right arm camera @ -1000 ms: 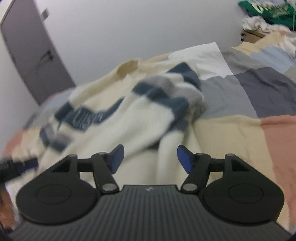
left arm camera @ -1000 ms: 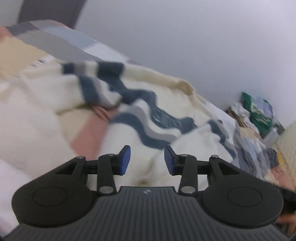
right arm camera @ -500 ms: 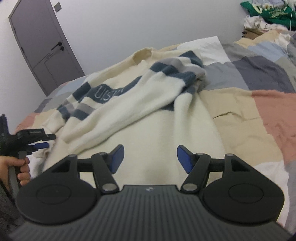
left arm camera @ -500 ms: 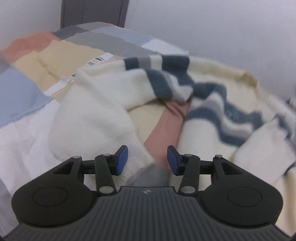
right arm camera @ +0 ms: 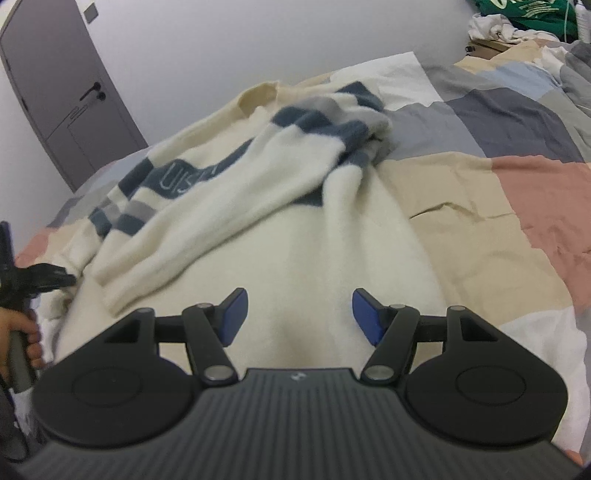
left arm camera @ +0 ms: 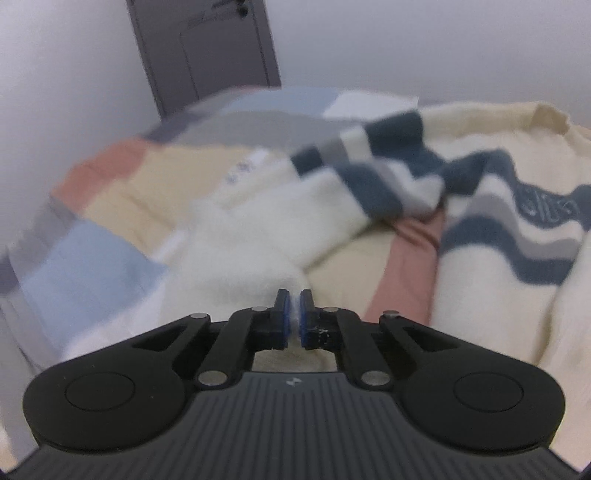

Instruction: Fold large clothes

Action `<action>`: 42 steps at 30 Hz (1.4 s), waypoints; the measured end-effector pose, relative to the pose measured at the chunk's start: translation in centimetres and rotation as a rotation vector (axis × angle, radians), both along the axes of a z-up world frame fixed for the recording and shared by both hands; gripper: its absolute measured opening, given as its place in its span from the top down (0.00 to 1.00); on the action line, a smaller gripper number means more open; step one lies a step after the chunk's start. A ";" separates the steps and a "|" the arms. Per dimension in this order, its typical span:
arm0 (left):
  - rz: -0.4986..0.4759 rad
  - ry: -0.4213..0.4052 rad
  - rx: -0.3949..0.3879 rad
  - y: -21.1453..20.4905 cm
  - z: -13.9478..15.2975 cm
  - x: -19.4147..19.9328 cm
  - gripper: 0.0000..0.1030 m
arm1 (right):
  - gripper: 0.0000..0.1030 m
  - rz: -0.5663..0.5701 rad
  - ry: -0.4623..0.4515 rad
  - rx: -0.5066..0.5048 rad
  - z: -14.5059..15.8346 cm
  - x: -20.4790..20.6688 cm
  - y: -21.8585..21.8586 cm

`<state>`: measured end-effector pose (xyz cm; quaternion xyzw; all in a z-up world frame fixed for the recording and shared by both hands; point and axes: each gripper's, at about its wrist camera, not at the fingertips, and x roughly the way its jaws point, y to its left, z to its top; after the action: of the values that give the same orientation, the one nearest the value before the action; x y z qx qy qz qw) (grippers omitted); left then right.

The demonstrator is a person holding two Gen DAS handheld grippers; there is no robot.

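A cream sweater [right arm camera: 295, 240] with navy and grey stripes and lettering lies spread on the bed, one sleeve folded across its chest. In the left wrist view the other sleeve [left arm camera: 251, 251] runs toward me, and my left gripper [left arm camera: 294, 317] is shut on its cuff, with white knit pinched between the blue pads. From the right wrist view that left gripper [right arm camera: 55, 278] shows at the sweater's left edge, held by a hand [right arm camera: 22, 332]. My right gripper [right arm camera: 297, 314] hovers open over the sweater's lower body with nothing between its fingers.
A patchwork bed cover [right arm camera: 480, 192] in beige, pink, grey and blue lies under the sweater. A grey door [right arm camera: 59, 96] stands at the back left. A heap of clothes [right arm camera: 524, 14] sits beyond the bed's far right corner.
My left gripper swung left along the sleeve and closed on its cuff. My right gripper crept forward and a little lower over the sweater, still open.
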<state>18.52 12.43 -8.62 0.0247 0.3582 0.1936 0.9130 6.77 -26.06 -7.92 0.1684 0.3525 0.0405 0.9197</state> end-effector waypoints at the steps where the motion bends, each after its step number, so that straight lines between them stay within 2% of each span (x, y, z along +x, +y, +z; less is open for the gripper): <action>1: -0.014 -0.011 0.011 -0.1 1.2 -0.3 0.94 | 0.37 -0.008 -0.002 0.007 0.1 -0.1 -0.2; 8: -0.169 -0.147 0.047 -3.1 12.0 -2.2 0.94 | 0.37 -0.066 -0.027 0.053 1.1 -1.1 -1.9; 13: -0.378 -0.257 0.024 -10.1 19.2 -4.5 0.94 | 0.37 -0.113 -0.063 0.068 2.0 -2.6 -3.9; 15: -0.476 -0.280 0.006 -13.7 21.1 -5.6 0.94 | 0.37 -0.129 -0.078 0.075 2.3 -2.8 -4.9; 17: -0.557 -0.281 0.021 -17.8 22.7 -6.8 0.94 | 0.35 -0.145 -0.103 0.102 2.6 -2.9 -5.9; 20: -0.646 -0.274 -0.045 -22.3 23.8 -8.3 0.94 | 0.35 -0.178 -0.118 0.153 3.0 -2.2 -7.6; 24: -0.779 -0.209 -0.105 -27.4 22.4 -9.8 0.94 | 0.35 -0.248 -0.132 0.257 3.2 -2.4 -10.6; 29: -0.900 -0.074 -0.187 -31.7 16.5 -11.2 0.94 | 0.35 -0.328 -0.134 0.336 2.6 -3.5 -13.8; 33: -0.927 -0.001 -0.208 -32.8 12.3 -10.9 0.94 | 0.35 -0.372 -0.145 0.457 2.2 -4.0 -15.9; 37: -0.925 0.032 -0.286 -31.5 10.8 -9.9 0.91 | 0.35 -0.335 -0.126 0.463 2.0 -3.5 -15.9; 38: -0.923 0.040 -0.305 -31.0 10.7 -9.7 0.88 | 0.35 -0.320 -0.118 0.463 2.0 -3.4 -15.7; 39: -0.921 0.051 -0.322 -30.8 10.4 -9.5 0.77 | 0.35 -0.302 -0.112 0.466 1.9 -3.2 -15.4; 40: -0.915 0.058 -0.339 -30.3 10.2 -9.4 0.58 | 0.35 -0.284 -0.106 0.464 1.9 -3.1 -15.1; 41: -0.909 0.056 -0.353 -29.7 10.0 -9.6 0.50 | 0.35 -0.269 -0.101 0.457 1.9 -3.1 -14.8; 42: -0.907 0.044 -0.365 -29.1 9.9 -9.7 0.48 | 0.35 -0.252 -0.095 0.447 1.9 -2.9 -14.3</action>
<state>8.82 -16.70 1.28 0.0218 0.3586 -0.2902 0.8870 3.85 -40.40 -6.00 0.4080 0.2673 0.0103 0.8729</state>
